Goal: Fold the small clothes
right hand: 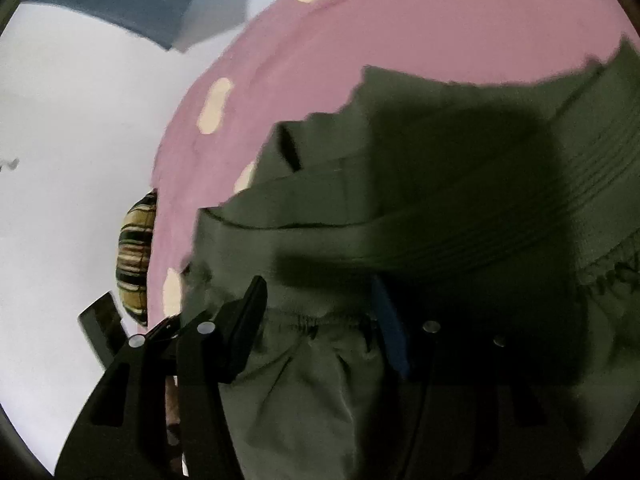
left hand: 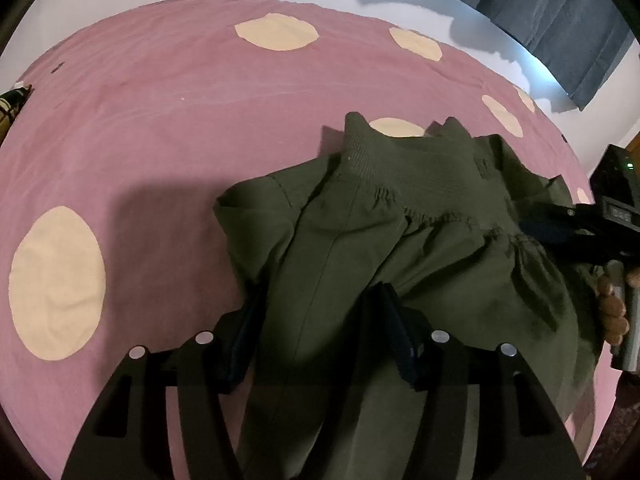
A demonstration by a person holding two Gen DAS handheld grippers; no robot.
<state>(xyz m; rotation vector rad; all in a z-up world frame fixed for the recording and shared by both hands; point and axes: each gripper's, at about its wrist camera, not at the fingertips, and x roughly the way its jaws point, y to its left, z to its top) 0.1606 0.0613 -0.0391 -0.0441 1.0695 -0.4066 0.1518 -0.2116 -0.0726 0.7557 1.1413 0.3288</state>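
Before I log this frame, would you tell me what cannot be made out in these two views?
- Left wrist view: the lower end of the green garment is hidden under the left gripper and cut off by the bottom edge.
- Left wrist view: the right gripper is cut off by the right edge; its jaws are unreadable there.
- Right wrist view: motion blur and shadow hide whether the right gripper pinches the cloth.

Olive-green garment (right hand: 400,200) bunched on pink spotted bedsheet (right hand: 360,32), right gripper (right hand: 320,320) fingers (right hand: 248,312) straddling its gathered seam
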